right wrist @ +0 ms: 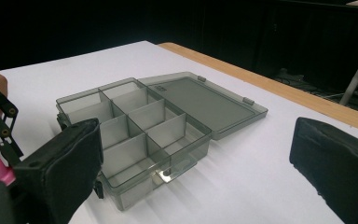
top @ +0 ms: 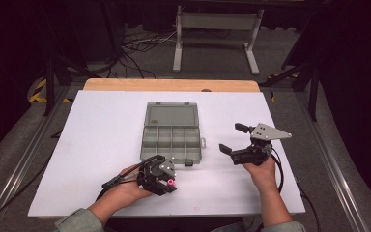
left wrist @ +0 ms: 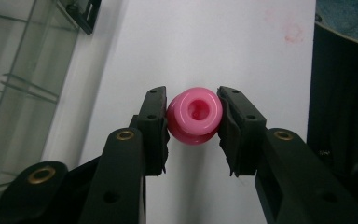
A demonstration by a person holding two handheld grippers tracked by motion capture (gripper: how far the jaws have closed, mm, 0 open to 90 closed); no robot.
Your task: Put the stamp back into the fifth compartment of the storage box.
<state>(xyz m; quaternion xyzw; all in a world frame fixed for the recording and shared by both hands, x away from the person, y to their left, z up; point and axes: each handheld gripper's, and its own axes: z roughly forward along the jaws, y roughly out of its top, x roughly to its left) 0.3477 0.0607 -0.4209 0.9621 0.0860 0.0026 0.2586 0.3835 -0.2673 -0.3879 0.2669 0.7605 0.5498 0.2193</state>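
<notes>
A small pink spool [left wrist: 195,115] sits between the jaws of my left gripper [left wrist: 193,122], which is shut on it just above the white table. In the high view the left gripper [top: 170,182] is near the table's front edge, in front of the box, with the pink spool [top: 171,182] at its tip. A grey clear compartment box [top: 172,137] lies open at the table's middle, lid [top: 170,115] flat behind it. My right gripper [top: 233,138] stands open to the right of the box, nothing between its pads. From the right gripper view the box [right wrist: 140,126] lies ahead, compartments bare.
The white table top [top: 101,135] has a wooden strip [top: 171,85] along its far edge. Beyond it on the dark floor are cables and a white stand [top: 217,34]. Faint pink marks [left wrist: 292,31] stain the table near the left gripper.
</notes>
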